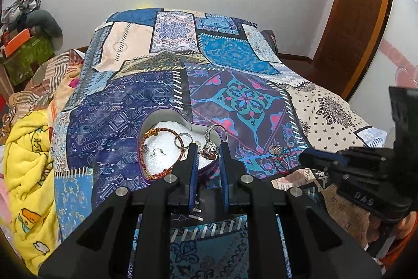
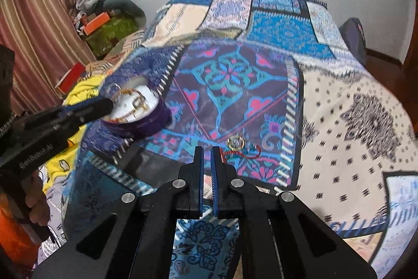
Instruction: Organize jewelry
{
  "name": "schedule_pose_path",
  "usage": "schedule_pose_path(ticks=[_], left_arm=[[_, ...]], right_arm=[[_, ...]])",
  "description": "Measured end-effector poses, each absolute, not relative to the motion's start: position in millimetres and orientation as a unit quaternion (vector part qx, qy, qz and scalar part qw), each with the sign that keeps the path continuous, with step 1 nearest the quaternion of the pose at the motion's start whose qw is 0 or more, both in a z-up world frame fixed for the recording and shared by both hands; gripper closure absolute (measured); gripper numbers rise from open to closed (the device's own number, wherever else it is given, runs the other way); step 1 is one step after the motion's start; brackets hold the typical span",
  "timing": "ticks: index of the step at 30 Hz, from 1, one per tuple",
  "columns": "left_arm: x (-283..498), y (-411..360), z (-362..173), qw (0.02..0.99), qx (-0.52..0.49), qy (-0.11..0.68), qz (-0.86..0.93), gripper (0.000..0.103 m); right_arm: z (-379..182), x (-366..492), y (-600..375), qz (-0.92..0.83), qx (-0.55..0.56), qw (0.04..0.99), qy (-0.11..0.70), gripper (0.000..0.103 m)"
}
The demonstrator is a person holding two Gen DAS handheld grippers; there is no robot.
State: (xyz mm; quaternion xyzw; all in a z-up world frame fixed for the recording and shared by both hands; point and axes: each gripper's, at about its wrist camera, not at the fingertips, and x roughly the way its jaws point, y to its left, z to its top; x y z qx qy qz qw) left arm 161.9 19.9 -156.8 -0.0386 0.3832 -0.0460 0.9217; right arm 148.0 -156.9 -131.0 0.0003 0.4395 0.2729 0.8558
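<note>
Jewelry box (image 1: 146, 145), heart-shaped, near the bed's front edge: braided bracelet (image 1: 156, 134), rings (image 1: 181, 140) contained. Ornate ring (image 1: 210, 148) grasped by left fingers (image 1: 192, 156); right fingers (image 2: 216, 164) clenched, empty.

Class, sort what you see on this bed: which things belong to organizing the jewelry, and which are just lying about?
Belonging:
purple heart-shaped tin
red-and-gold braided bangle
ornate silver ring
red thread bracelet
left tool

Lying about:
yellow cartoon blanket
orange box
</note>
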Motion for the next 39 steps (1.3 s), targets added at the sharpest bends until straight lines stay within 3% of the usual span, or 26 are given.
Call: schedule_pose_path(ticks=[5,6,9,18,24,28,32,34,39], left_arm=[[155.6,24.6,-151.1,0.925,-0.041,0.377,-0.042,0.089],[154.6,25.5,-150.9,0.925,-0.042,0.376,-0.042,0.089],[154.0,26.5,-153.3,0.924,-0.042,0.379,-0.042,0.089],[157.4,29.2,-160.9,0.92,-0.045,0.386,-0.043,0.089],[161.8,32.4,-165.2,0.919,-0.051,0.389,-0.04,0.089],[163.2,32.5,-168.6,0.917,-0.052,0.393,-0.04,0.089],[163.1,31.0,-168.9,0.917,-0.051,0.393,-0.041,0.089],[161.7,30.4,-167.3,0.918,-0.048,0.391,-0.04,0.089],[158.3,31.7,-162.8,0.92,-0.047,0.387,-0.038,0.089]], right_arm=[[-133.9,151.3,-156.6,0.255,-0.02,0.855,0.45,0.097],[-137.0,152.6,-157.1,0.252,-0.021,0.852,0.459,0.093],[-157.8,158.4,-156.0,0.243,-0.014,0.831,0.5,0.067],[-185.7,182.3,-145.1,0.222,-0.027,0.834,0.504,0.058],[-188.0,185.9,-146.7,0.231,-0.033,0.839,0.492,0.059],[-185.6,181.4,-147.1,0.229,-0.04,0.843,0.484,0.087],[-185.0,181.6,-152.0,0.231,-0.028,0.843,0.484,0.088],[-183.3,178.3,-152.9,0.237,-0.027,0.842,0.484,0.096],[-176.8,166.4,-156.7,0.248,-0.016,0.841,0.482,0.096]])
